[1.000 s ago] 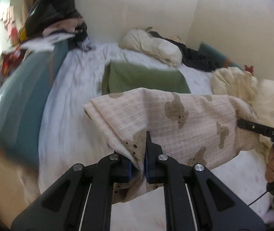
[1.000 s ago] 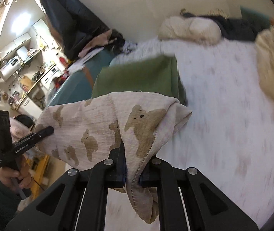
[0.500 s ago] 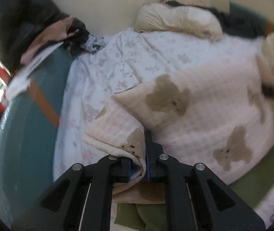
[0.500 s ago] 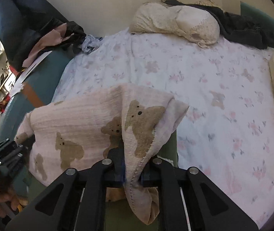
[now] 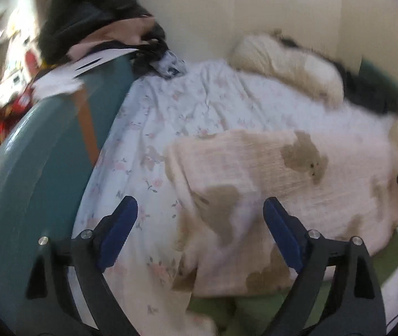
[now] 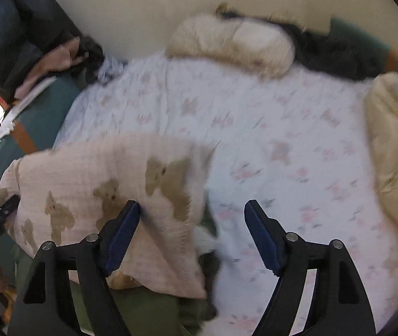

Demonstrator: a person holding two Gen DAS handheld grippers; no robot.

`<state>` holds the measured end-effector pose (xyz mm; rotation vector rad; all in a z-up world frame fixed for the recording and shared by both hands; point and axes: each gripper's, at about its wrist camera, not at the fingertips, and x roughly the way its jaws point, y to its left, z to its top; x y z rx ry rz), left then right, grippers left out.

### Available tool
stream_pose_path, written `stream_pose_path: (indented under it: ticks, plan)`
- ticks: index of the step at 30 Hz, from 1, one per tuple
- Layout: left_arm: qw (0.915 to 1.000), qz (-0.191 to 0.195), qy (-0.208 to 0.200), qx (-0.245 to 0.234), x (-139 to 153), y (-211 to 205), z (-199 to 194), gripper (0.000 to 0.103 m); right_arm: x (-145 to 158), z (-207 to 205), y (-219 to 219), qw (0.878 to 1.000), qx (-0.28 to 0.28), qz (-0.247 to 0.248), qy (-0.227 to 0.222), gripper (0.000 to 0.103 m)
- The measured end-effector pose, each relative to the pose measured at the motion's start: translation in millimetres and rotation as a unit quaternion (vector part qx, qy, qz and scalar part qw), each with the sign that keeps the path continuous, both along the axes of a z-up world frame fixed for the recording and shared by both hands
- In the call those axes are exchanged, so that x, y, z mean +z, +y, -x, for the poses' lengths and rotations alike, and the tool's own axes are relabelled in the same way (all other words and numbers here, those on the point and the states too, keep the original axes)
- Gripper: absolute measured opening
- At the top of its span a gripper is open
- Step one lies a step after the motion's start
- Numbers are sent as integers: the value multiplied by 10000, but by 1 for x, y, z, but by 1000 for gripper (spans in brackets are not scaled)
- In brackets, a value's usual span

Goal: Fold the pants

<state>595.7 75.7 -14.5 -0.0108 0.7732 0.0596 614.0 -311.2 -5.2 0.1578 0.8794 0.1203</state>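
Note:
The folded pink pants with brown bears (image 5: pixel 268 196) lie on a green folded garment (image 5: pixel 254 310) on the bed. My left gripper (image 5: pixel 200 224) is open and empty above the pants' left end. My right gripper (image 6: pixel 192 226) is open and empty above the pants' right end (image 6: pixel 131 193); its left finger (image 6: pixel 123 232) is close over the cloth. The green garment also shows in the right wrist view (image 6: pixel 143 310). The tip of the other gripper shows at each view's edge.
The floral bedsheet (image 6: pixel 268 145) covers the bed. A cream pillow (image 6: pixel 232 42) and dark clothes (image 6: pixel 336 56) lie at the head. A cream blanket (image 6: pixel 394 140) is at the right. A teal bed edge (image 5: pixel 36 182) with piled clothes (image 5: pixel 92 22) runs along the left.
Both grippers opened and let go of the pants, which now lie flat on the green garment. Both grippers pulled back slightly.

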Motion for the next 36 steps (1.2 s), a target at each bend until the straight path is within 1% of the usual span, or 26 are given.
stream_pose_path:
  ticks: [1, 2, 3, 6, 8, 10, 11, 12, 13, 14, 15, 16, 18, 19, 22, 26, 27, 29, 31, 35, 36]
  plan:
    - [10000, 43, -27, 55, 5, 4, 10, 89, 10, 12, -6, 9999, -16, -36, -109, 79]
    - [9999, 131, -102, 15, 11, 8, 28, 89, 19, 24, -10, 9998, 33, -103, -190, 79]
    - [9997, 138, -202, -12, 16, 9, 40, 89, 27, 35, -12, 9995, 92, -131, -261, 79]
    - [9979, 21, -610, -209, 33, 4, 96, 89, 51, 80, -11, 9978, 343, -211, -526, 81]
    - [9964, 16, -810, -246, 42, 2, 131, 89, 66, 116, -3, 9963, 449, -167, -709, 88]
    - [9942, 206, -983, -375, 53, -4, 175, 89, 78, 156, 4, 9941, 477, -139, -969, 95]
    - [9936, 206, -1046, -376, 57, -6, 189, 89, 82, 175, 8, 9931, 487, -126, -1064, 96]
    - [9923, 233, -1149, -405, 63, -12, 214, 89, 87, 194, 12, 9922, 475, -124, -1145, 96]
    - [9913, 239, -1225, -418, 68, -15, 231, 90, 91, 218, 17, 9911, 481, -157, -1234, 97]
    - [9900, 220, -1294, -517, 73, -21, 254, 89, 95, 239, 22, 9901, 520, -183, -1295, 98]
    - [9887, 181, -1369, -587, 78, -25, 272, 90, 98, 265, 27, 9891, 534, -179, -1363, 102]
    - [9870, 145, -1469, -632, 83, -30, 290, 90, 100, 284, 31, 9881, 558, -166, -1425, 103]
    - [9842, 245, -1611, -690, 95, -35, 327, 96, 106, 330, 41, 9848, 653, -43, -1611, 103]
    - [9837, 266, -1641, -684, 99, -37, 343, 103, 109, 349, 43, 9836, 646, 33, -1683, 103]
    - [9832, 217, -1670, -704, 107, -47, 389, 103, 117, 402, 44, 9810, 618, 43, -1837, 103]
    - [9850, 114, -1596, -649, 108, -53, 448, 103, 118, 466, 36, 9810, 498, 26, -1872, 103]
    - [9851, 104, -1614, -588, 106, -53, 468, 103, 115, 480, 34, 9813, 423, 62, -1877, 103]
    - [9860, 126, -1585, -501, 101, -51, 491, 103, 106, 505, 30, 9832, 382, -33, -1785, 103]
    - [9875, 220, -1497, -444, 90, -46, 517, 103, 94, 530, 28, 9846, 405, -117, -1699, 103]
    - [9907, 179, -1311, -318, 61, -40, 559, 103, 68, 578, 34, 9821, 357, 114, -1844, 103]
    - [9908, 144, -1319, -255, 54, -38, 570, 103, 59, 588, 36, 9815, 371, 178, -1868, 103]
